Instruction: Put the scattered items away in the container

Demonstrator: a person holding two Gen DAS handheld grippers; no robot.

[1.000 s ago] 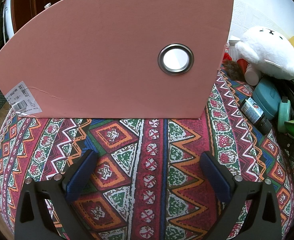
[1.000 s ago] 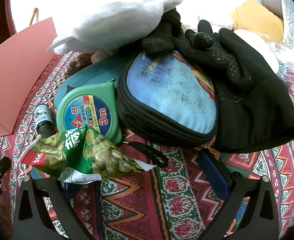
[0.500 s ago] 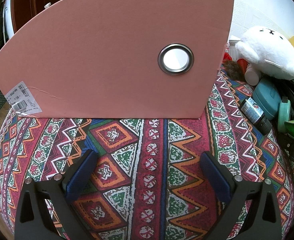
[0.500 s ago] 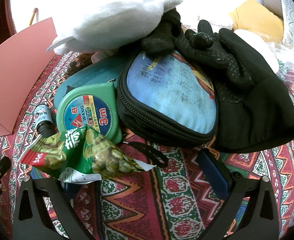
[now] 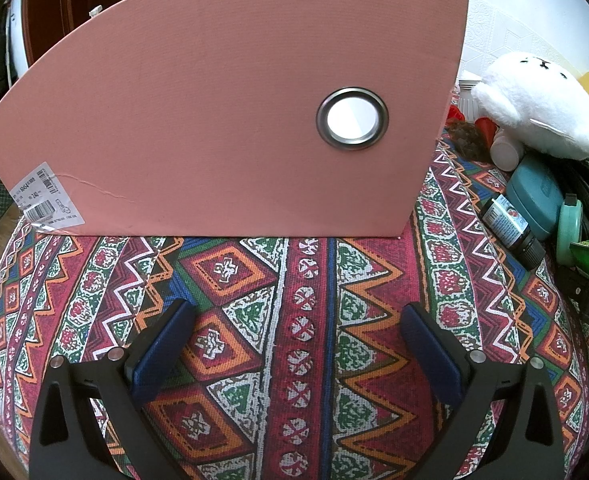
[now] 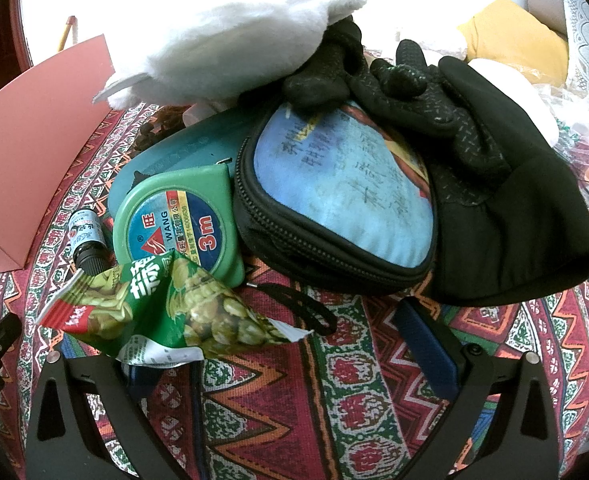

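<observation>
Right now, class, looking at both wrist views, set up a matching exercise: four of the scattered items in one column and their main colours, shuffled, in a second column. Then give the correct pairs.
Column A
1. tape measure
2. glove
3. plush toy
4. container

Column B
a. white
b. pink
c. green
d. black

Pairs: 1-c, 2-d, 3-a, 4-b

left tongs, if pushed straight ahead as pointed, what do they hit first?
Probably the tall pink fabric storage box. The open left tongs face its side wall, with only bare patterned tablecloth between; depth is uncertain.
</observation>
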